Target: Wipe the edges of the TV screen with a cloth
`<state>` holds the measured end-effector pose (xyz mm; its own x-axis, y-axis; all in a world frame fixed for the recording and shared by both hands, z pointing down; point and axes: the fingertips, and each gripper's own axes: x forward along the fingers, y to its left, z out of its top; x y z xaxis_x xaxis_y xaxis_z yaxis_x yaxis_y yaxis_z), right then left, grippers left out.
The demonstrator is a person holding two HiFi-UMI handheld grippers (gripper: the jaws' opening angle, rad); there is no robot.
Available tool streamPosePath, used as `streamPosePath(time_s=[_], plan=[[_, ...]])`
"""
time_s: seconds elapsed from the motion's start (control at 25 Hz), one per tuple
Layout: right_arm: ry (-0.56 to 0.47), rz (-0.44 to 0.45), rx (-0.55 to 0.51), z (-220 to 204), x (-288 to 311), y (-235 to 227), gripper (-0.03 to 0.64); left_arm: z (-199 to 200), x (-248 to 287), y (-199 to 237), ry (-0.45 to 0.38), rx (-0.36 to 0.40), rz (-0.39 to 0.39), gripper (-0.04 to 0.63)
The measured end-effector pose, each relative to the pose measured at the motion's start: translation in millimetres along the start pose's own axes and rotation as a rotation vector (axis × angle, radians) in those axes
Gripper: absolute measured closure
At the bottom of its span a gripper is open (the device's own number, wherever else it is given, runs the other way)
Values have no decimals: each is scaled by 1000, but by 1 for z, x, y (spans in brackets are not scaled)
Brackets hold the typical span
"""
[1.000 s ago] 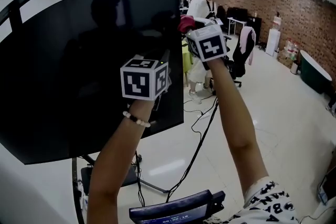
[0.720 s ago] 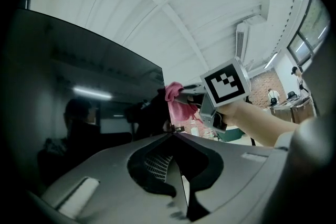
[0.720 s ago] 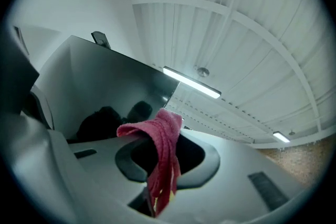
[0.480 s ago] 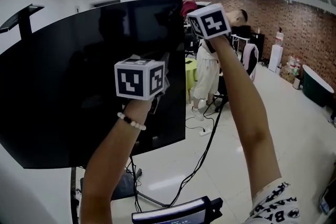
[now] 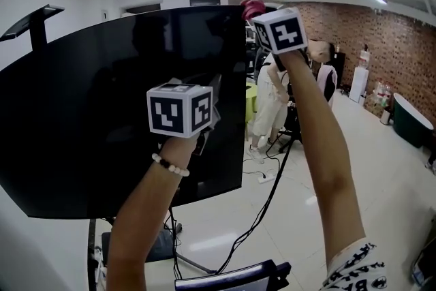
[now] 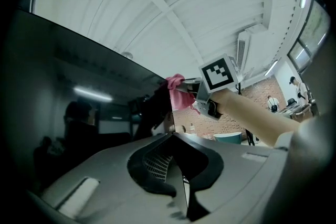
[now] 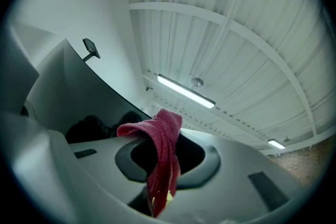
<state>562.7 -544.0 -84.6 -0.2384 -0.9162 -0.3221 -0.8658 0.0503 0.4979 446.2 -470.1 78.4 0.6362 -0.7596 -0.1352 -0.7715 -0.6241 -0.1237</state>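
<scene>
The big black TV screen (image 5: pixel 102 112) fills the left of the head view on its stand. My right gripper (image 5: pixel 262 16) is raised to the screen's top right corner and shut on a red cloth (image 5: pixel 252 8). In the right gripper view the cloth (image 7: pixel 160 155) hangs folded between the jaws of that gripper (image 7: pixel 157 202), with the TV's top edge (image 7: pixel 113 94) to the left. My left gripper (image 5: pixel 208 97) hovers lower, close to the screen's right edge; its jaws (image 6: pixel 181 191) are closed with nothing in them. From there the right gripper (image 6: pixel 195 94) and cloth (image 6: pixel 177 93) show at the corner.
A person (image 5: pixel 269 99) stands behind the TV's right edge, near an office chair (image 5: pixel 294 123). Black cables (image 5: pixel 262 197) trail over the white floor to the TV stand (image 5: pixel 163 242). A dark device (image 5: pixel 231 277) sits at the bottom. A brick wall (image 5: pixel 402 44) runs along the right.
My right gripper has carried the red cloth up along the TV's right edge to the top corner. The left gripper has barely shifted.
</scene>
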Motion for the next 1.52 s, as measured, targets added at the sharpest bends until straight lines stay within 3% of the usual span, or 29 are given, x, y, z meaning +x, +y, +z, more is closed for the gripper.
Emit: streamPosePath(time_s=[0.16,0.32,0.44,0.6,0.96,1.24,1.52], plan=[[-117,-52,20,6,-37,11,541,-16,-26,21,-24,0,17,600],[-207,60,140,-20,-90,61,541,-69,-69,31,-13,-22,86,600],[-203,168,237,-43,-125,122,541,-109,-110,45,23,-26,148,600],[-133,304,337,-80,-163,223,541,-158,-171,62,77,-57,222,600],[81,599,627,-145,-222,419,541,-284,-265,89,202,-259,297,600],[267,687,643,-186,-262,507,541,-337,-315,93,263,-327,366,600],[410,729,658,-230,-283,573,541,-377,-326,91,293,-431,336,598]])
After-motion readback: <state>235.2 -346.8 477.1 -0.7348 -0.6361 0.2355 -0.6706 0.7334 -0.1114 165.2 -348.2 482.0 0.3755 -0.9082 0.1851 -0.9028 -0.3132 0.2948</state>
